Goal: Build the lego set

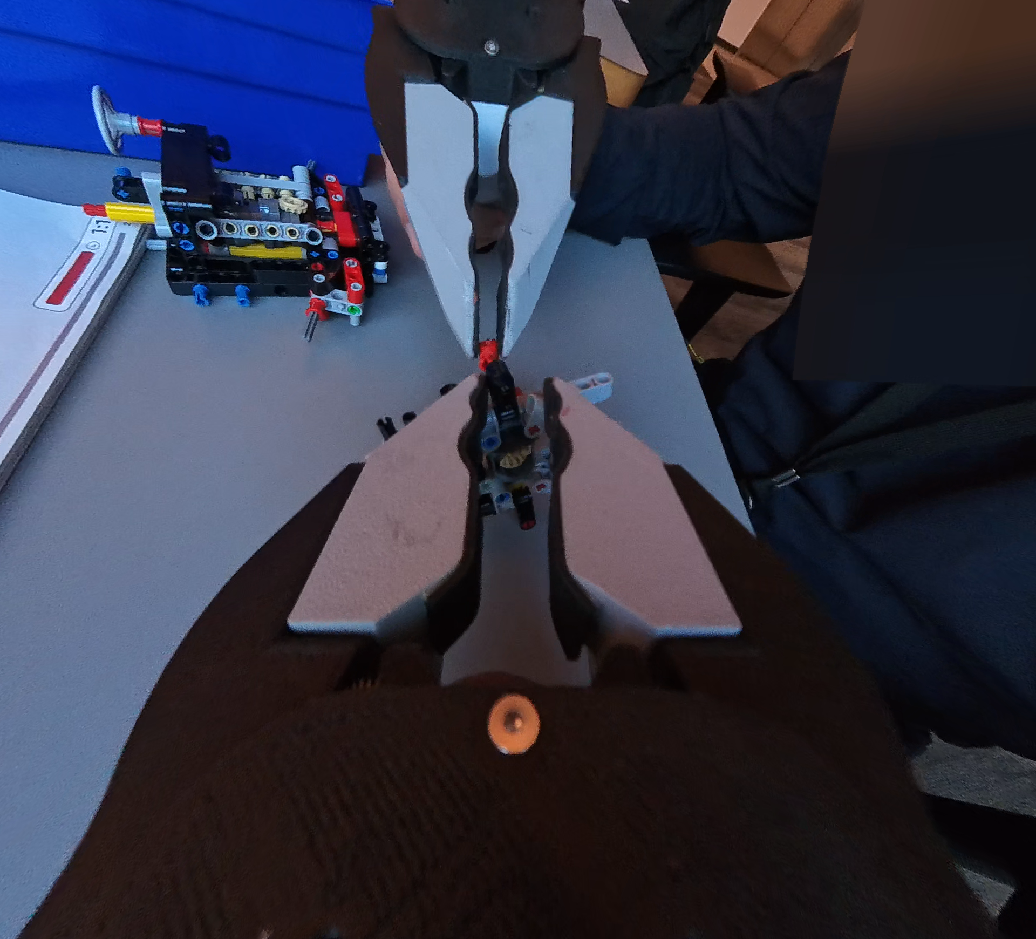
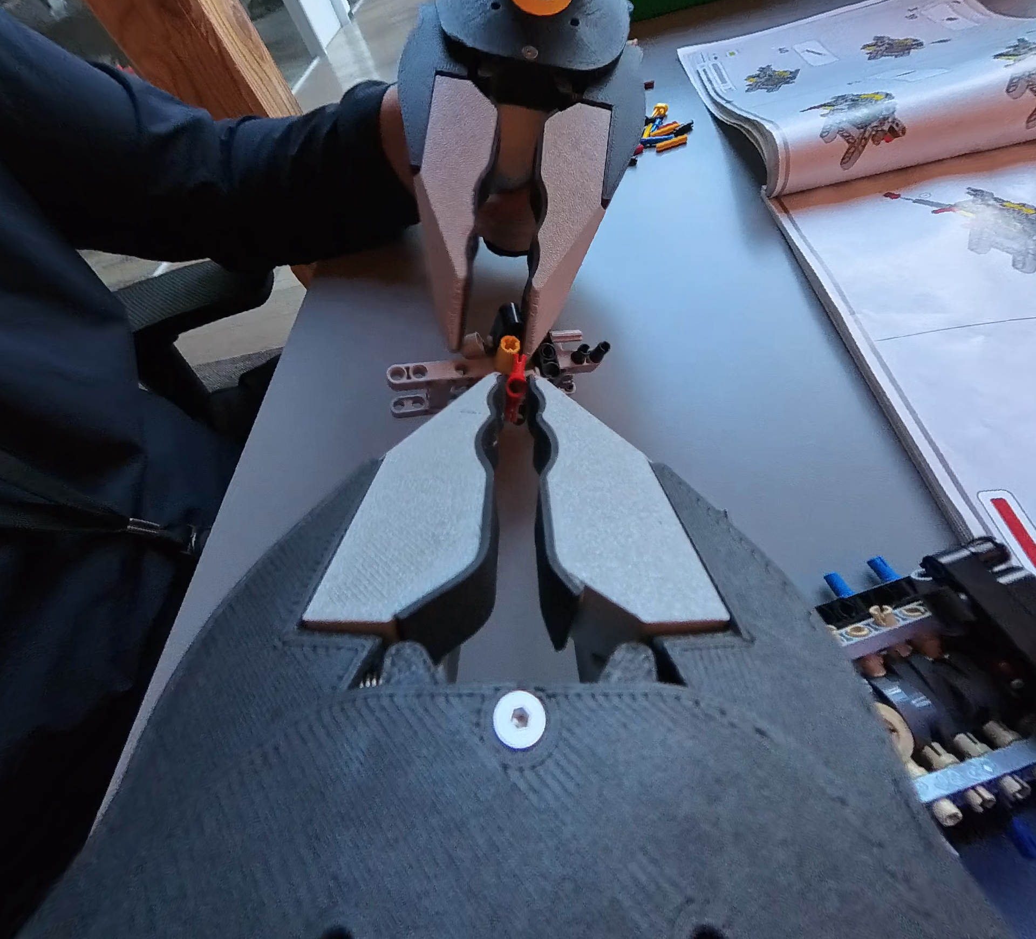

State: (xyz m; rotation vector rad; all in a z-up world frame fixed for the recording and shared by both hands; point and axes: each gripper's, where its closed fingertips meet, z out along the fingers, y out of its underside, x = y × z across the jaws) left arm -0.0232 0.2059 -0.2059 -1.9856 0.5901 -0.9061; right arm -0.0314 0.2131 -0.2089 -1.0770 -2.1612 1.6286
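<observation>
Above the table (image 2: 701,351), right claw (image 2: 514,396) pinches a red pin (image 2: 513,389); left claw (image 1: 513,390) straddles a small assembly (image 1: 510,452).

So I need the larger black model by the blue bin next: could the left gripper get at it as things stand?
Probably yes: the larger black model stands apart on open table, but the left gripper straddles a small assembly.

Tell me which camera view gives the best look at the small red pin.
The right wrist view. There the red pin shows nearly whole, pinched between the right gripper tips, close to the yellow bush. The left wrist view shows only a red stub poking from those tips, above the small assembly.
</observation>
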